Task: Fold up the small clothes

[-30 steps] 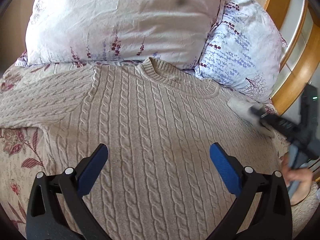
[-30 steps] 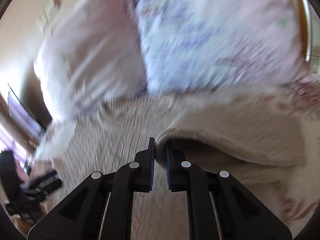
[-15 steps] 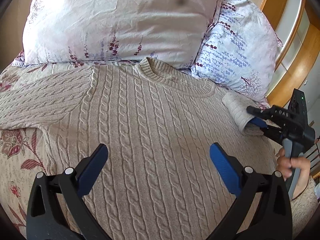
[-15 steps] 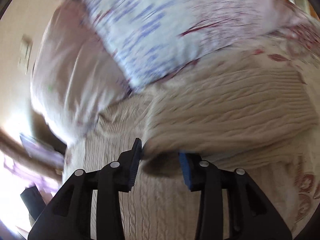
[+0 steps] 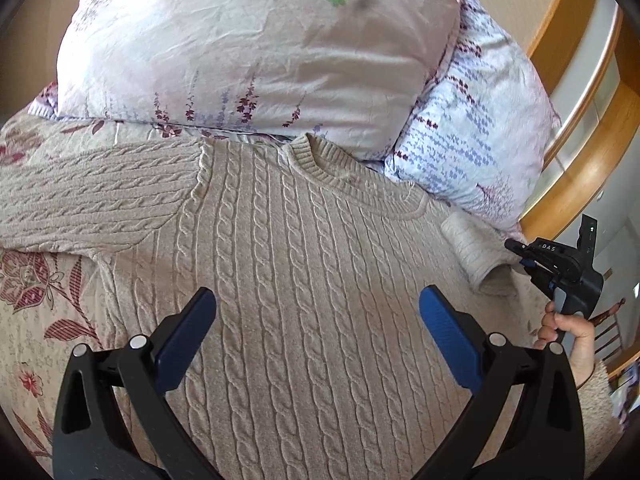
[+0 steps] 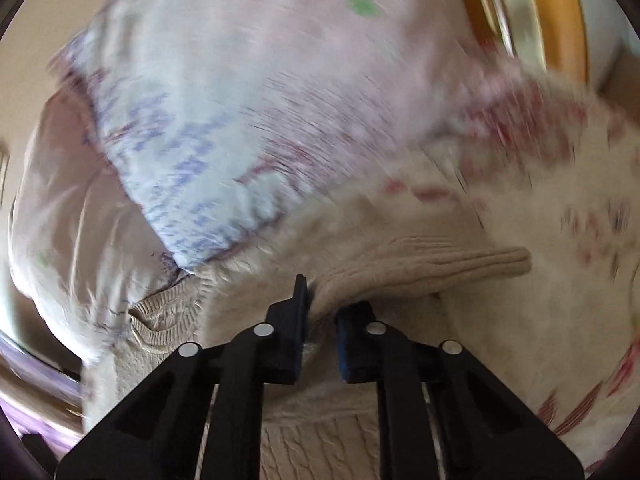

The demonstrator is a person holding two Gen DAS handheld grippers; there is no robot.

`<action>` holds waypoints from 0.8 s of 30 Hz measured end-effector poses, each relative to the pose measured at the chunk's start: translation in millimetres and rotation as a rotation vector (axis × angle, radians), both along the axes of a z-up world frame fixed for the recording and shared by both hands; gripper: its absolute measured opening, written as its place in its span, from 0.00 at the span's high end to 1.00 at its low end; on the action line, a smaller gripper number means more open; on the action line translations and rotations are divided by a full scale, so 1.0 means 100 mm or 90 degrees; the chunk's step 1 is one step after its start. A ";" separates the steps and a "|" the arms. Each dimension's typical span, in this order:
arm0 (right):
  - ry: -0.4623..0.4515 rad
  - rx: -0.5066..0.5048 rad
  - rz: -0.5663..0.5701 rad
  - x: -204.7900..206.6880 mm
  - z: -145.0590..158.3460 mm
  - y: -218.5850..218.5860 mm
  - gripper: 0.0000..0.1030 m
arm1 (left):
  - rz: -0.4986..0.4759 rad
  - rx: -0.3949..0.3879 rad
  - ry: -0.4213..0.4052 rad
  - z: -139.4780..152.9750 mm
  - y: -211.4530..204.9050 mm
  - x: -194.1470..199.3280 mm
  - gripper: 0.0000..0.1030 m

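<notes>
Lying flat, sweater [image 5: 304,280] collar toward the pillows [image 5: 256,44].

**Tongs Grip a Sweater Cuff on the Bed**

The right tongs [image 6: 320,336], black with blue pads, are closed on the ribbed cuff of a beige cable-knit sweater's sleeve [image 6: 420,268], which rises from between the jaws and stretches to the right. The sweater [image 6: 320,440] lies flat beneath, its ribbed collar [image 6: 160,324] at left. Behind it, blurred, a lilac-printed white pillow [image 6: 192,160] leans on a pale pink pillow [image 6: 60,208]. A red-flowered bedspread [image 6: 560,240] fills the right side, and a curved wooden headboard [image 6: 556,12] shows at top right.
</notes>
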State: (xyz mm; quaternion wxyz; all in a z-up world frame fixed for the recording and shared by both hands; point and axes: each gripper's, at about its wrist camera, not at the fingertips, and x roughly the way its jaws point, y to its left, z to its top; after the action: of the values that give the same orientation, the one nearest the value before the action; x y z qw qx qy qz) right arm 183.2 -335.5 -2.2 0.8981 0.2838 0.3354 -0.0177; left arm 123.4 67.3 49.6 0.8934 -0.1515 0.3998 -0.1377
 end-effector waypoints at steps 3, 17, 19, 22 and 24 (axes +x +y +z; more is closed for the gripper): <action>-0.064 -0.060 0.064 0.00 0.30 0.39 0.89 | 0.007 -0.046 0.002 0.01 0.11 0.02 0.02; -0.008 -0.050 0.403 -0.19 0.20 1.59 0.39 | 0.020 -0.206 0.075 -0.20 0.20 0.34 0.10; 0.015 0.030 0.349 -0.26 0.13 1.22 0.39 | 0.023 -0.197 0.103 -0.27 0.15 0.42 0.21; 0.045 0.181 0.235 -0.44 -0.08 0.53 0.41 | 0.035 -0.196 0.141 -0.37 0.13 0.52 0.33; 0.067 0.233 0.172 -0.50 -0.22 0.26 0.48 | 0.054 -0.199 0.168 -0.45 0.13 0.62 0.41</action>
State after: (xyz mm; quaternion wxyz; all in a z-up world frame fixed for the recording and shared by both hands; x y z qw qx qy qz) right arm 133.6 -309.8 -23.9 0.8071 0.3935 0.4143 0.1490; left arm 185.0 80.5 4.4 0.8040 -0.3219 0.4800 -0.1397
